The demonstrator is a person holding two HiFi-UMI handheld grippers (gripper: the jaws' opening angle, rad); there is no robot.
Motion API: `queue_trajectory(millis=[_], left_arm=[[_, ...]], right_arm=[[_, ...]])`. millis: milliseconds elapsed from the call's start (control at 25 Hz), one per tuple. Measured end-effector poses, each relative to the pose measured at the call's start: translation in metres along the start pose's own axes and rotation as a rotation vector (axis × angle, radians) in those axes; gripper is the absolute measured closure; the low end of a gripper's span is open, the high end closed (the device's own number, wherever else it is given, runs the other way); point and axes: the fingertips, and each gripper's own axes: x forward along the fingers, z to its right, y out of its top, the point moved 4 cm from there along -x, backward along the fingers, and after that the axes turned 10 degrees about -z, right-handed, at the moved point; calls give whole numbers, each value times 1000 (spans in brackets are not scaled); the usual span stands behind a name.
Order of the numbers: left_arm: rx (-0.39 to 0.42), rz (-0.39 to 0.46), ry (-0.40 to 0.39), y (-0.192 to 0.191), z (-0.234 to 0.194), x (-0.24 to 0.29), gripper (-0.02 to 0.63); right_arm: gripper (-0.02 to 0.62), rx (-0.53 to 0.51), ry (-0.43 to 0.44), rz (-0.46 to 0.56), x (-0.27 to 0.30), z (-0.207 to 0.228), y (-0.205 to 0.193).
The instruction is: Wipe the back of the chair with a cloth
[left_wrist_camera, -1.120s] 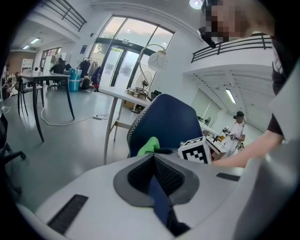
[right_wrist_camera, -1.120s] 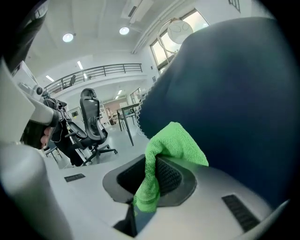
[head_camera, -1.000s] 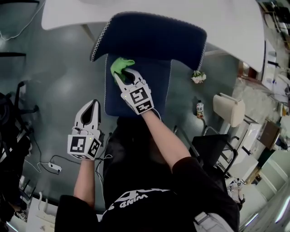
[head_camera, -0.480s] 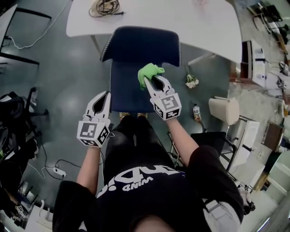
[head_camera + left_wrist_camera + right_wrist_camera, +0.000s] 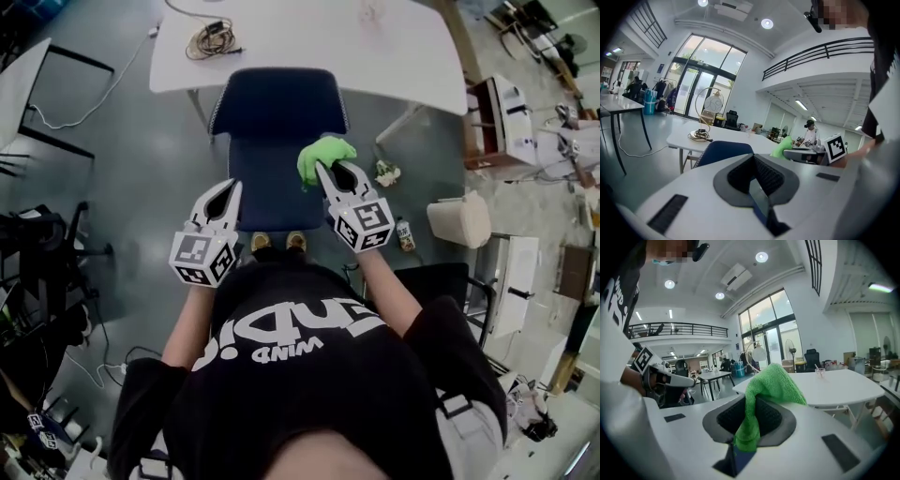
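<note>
A dark blue chair (image 5: 274, 141) stands pushed in at a white table (image 5: 309, 37), directly in front of me. My right gripper (image 5: 335, 170) is shut on a bright green cloth (image 5: 324, 155), which hangs over the chair's right edge. In the right gripper view the cloth (image 5: 771, 380) bulges out of the right gripper (image 5: 757, 399) and drapes down through the pads. My left gripper (image 5: 228, 190) is shut and holds nothing, near the chair's left edge. In the left gripper view the left gripper (image 5: 754, 161) points past the chair (image 5: 724, 151).
A coil of cable (image 5: 211, 37) lies on the table. On the floor at the right lie a crumpled scrap (image 5: 386, 172), a small bottle (image 5: 405, 234) and a beige bin (image 5: 459, 220). A black chair (image 5: 441, 286) stands close on the right, another desk (image 5: 23, 84) at the left.
The right gripper has carried the cloth from the chair's left part across to its right edge and back toward me. The left gripper has come up level with it.
</note>
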Motion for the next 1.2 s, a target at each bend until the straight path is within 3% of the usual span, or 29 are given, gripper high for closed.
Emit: queue_trajectory(millis=[280,520,760,1200], left_arm=[[68,0,-61,5,43,-8,607],[86,35,-54,10,51,-13,607],[115,48,-22,3,54,-7,607],[100,39,5,2,55,0,607]], right_arm=[[543,14,-44,81,-74,-9,10],[543,16,-122,94,-110,-9,-9],[543,73,-144,88,-115,-3,-34],[545,79,-122,70,-112,-1,-44]])
